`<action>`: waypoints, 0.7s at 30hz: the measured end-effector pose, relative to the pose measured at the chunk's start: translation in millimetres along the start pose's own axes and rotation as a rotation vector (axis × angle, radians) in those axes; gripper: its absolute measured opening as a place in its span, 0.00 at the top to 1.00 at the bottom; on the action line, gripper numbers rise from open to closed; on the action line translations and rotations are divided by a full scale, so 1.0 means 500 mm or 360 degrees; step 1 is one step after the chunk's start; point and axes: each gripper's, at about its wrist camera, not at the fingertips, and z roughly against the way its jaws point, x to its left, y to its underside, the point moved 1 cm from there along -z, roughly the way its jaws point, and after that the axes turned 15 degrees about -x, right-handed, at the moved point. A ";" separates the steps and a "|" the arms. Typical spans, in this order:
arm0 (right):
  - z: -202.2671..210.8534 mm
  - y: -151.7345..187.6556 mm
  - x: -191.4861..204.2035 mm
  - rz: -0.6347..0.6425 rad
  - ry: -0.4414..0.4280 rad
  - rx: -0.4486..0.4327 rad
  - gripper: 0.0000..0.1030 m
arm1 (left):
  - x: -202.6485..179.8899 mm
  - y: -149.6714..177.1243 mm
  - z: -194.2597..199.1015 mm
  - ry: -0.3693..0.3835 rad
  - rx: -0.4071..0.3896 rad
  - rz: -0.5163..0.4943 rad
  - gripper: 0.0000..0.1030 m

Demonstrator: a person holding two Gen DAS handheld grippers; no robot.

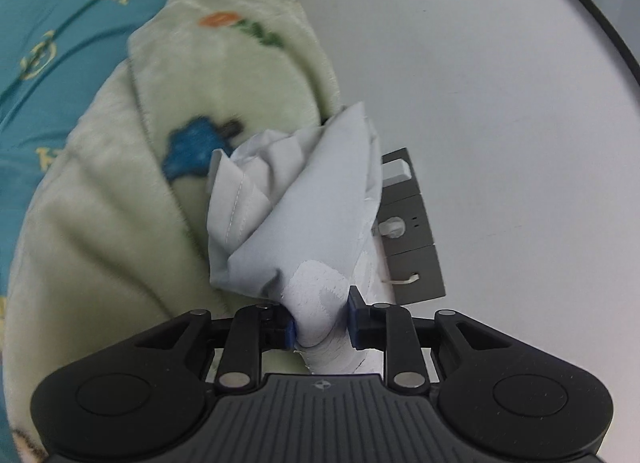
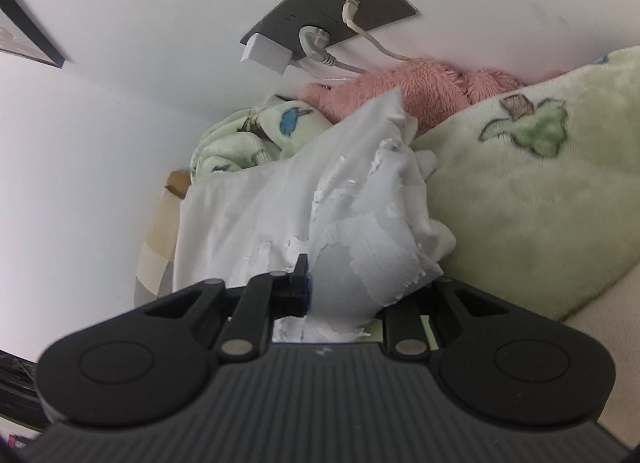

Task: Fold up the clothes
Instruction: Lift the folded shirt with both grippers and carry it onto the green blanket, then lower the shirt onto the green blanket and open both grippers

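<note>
A pale blue-white garment (image 1: pixel 296 199) with cracked white print hangs bunched in front of the left wrist camera. My left gripper (image 1: pixel 322 325) is shut on its lower part, blue pads pressing the cloth from both sides. In the right wrist view the same pale garment (image 2: pixel 320 199) spreads upward from my right gripper (image 2: pixel 340 295), which is shut on a fold of it. Only the left finger (image 2: pixel 300 283) of that gripper shows; cloth hides the right one.
A light green fleece blanket (image 1: pixel 160 143) with printed animals lies to the left, over a teal patterned sheet (image 1: pixel 60 23). A grey wall socket plate (image 1: pixel 412 231) with plugs sits on the white wall (image 1: pixel 500 103). The right wrist view shows a pink fluffy item (image 2: pixel 420 91) beside the green blanket (image 2: pixel 540 203).
</note>
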 end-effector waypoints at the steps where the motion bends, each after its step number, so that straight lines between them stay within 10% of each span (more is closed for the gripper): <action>1: -0.001 0.001 0.001 -0.0009 0.0002 0.0001 0.78 | 0.000 0.002 0.005 0.0002 -0.0003 -0.0013 0.73; 10: 0.121 0.009 0.026 0.0063 0.0049 0.0032 0.39 | -0.085 -0.032 0.107 -0.0051 -0.0108 -0.0446 0.21; 21: 0.335 0.079 0.114 0.0598 -0.0118 -0.0155 0.24 | -0.227 0.076 0.376 -0.0157 -0.0347 -0.1133 0.00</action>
